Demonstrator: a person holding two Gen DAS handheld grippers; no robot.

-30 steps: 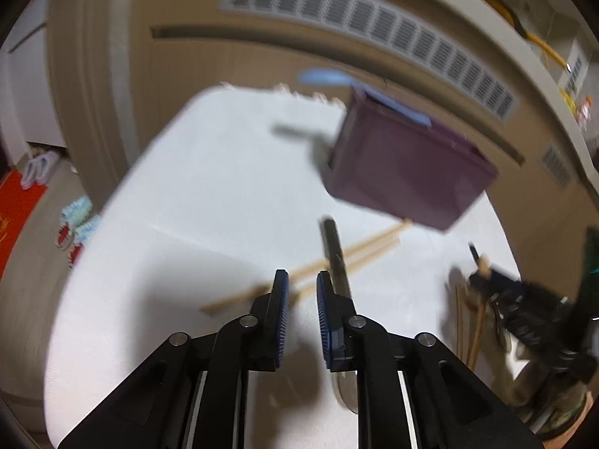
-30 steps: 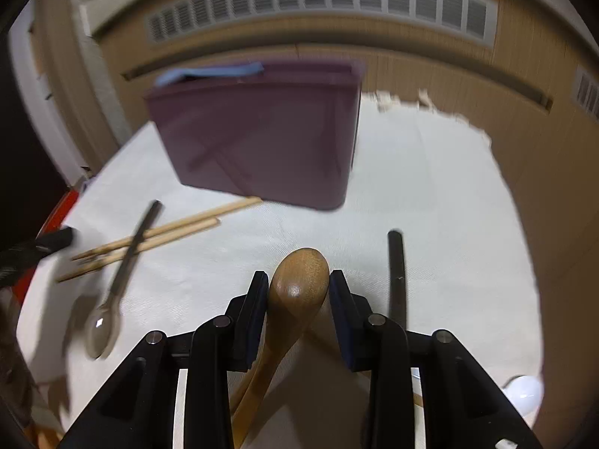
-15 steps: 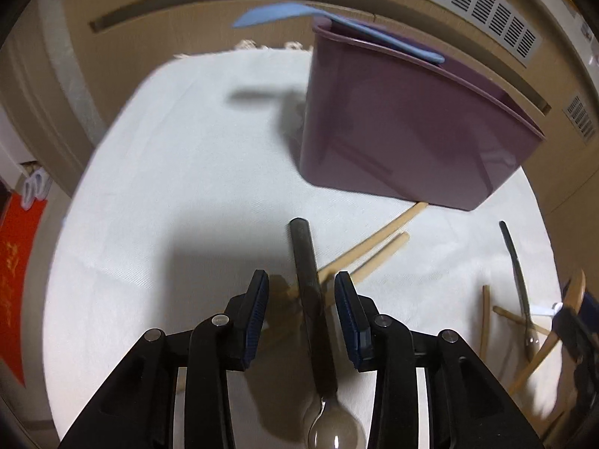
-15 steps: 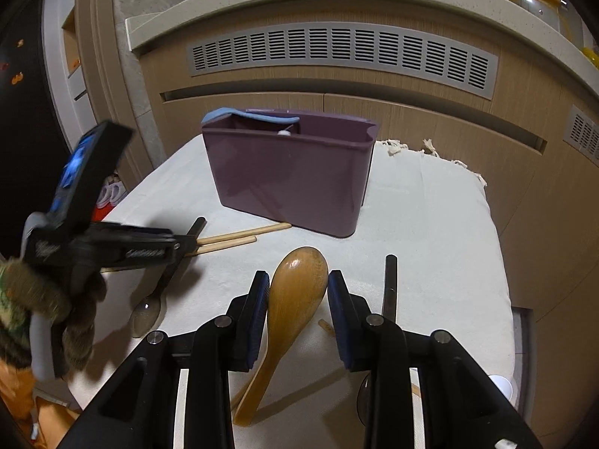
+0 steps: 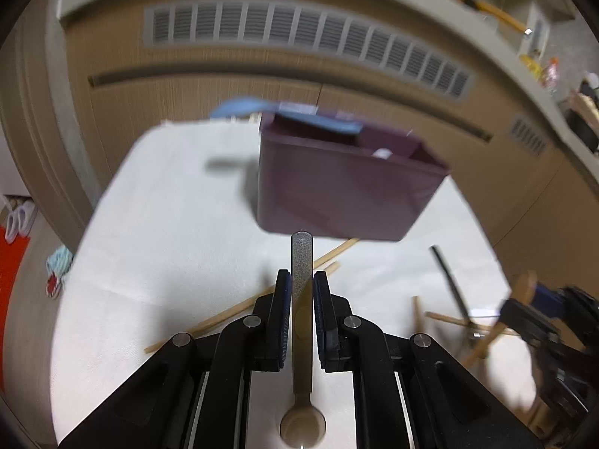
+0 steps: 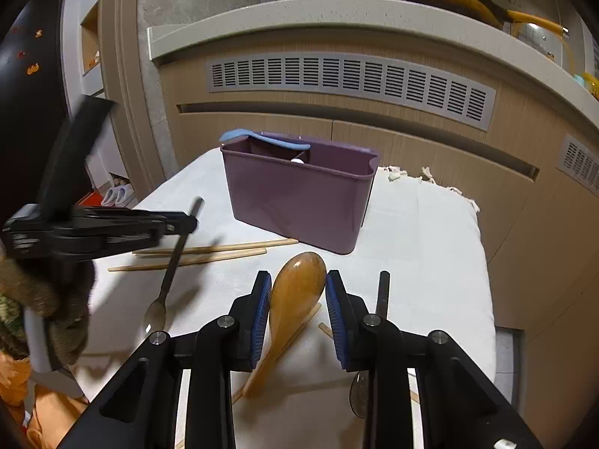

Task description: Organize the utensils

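A purple utensil bin [image 5: 344, 191] [image 6: 299, 198] stands on the white-clothed table, with a blue spoon [image 6: 262, 138] resting on its rim. My left gripper [image 5: 301, 288] is shut on a metal spoon [image 5: 301, 321] by its dark handle, bowl hanging toward me, lifted above the cloth; it also shows in the right wrist view [image 6: 172, 258]. My right gripper [image 6: 297, 288] is shut on a wooden spoon [image 6: 292, 299], bowl forward, held above the table in front of the bin.
Two wooden chopsticks [image 6: 209, 254] lie on the cloth [image 6: 411, 232] left of the bin. Another dark-handled metal spoon [image 6: 380, 314] and more chopsticks lie under my right gripper. Wooden cabinets with a vent grille [image 6: 348, 78] stand behind the table.
My left gripper has closed on the metal spoon and lifted it off the cloth. My right gripper has risen and drawn back with the wooden spoon.
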